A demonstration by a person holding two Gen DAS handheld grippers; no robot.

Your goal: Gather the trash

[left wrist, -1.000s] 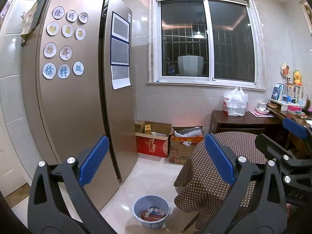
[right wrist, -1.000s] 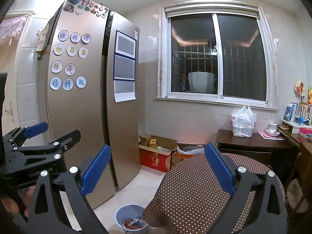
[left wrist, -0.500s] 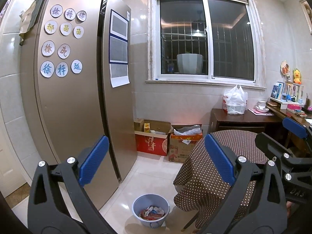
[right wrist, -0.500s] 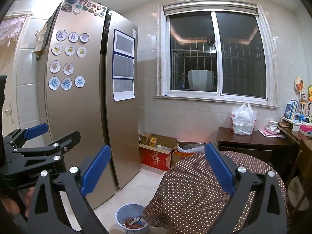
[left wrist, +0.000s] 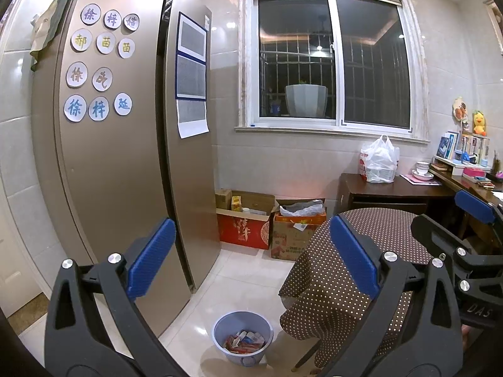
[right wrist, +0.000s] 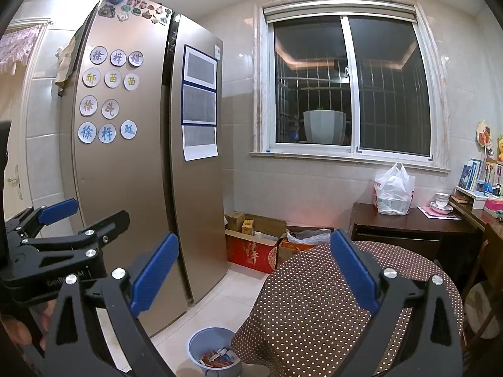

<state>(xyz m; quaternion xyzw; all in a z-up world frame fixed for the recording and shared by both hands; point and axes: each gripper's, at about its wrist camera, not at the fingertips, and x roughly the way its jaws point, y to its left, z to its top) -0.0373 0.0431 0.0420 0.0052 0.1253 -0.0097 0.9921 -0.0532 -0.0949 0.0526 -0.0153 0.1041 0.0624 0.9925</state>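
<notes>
Both tools up at chest height, nothing in either. My left gripper (left wrist: 251, 259) has its jaws spread wide, empty; my right gripper (right wrist: 253, 270) likewise spread and empty. Each shows in the other's view, side by side.

Change over the last second: hardly any. The view has drifted slightly toward the fridge (left wrist: 125, 157) and the bin sits a touch lower in frame; grippers hold the same spread. I read that as hovering and surveying, with no pick under way.

Below the grippers, on the tile floor: a small blue-grey waste bin (left wrist: 242, 336), beside the skirt of the dotted tablecloth (left wrist: 361, 282). Inside it lies a shallow layer of wrappers (left wrist: 245, 341), red and white, well under the rim. So trash already lies in the bin; whether more remains elsewhere, I cannot see from here. The tabletop in view looks bare.

Farther back, against the wall: a red carton (left wrist: 243, 226) and a brown carton (left wrist: 297, 232), both open, holding small packs and crumpled plastic. On the dark desk, a knotted white plastic bag (left wrist: 378, 161), full.
</notes>
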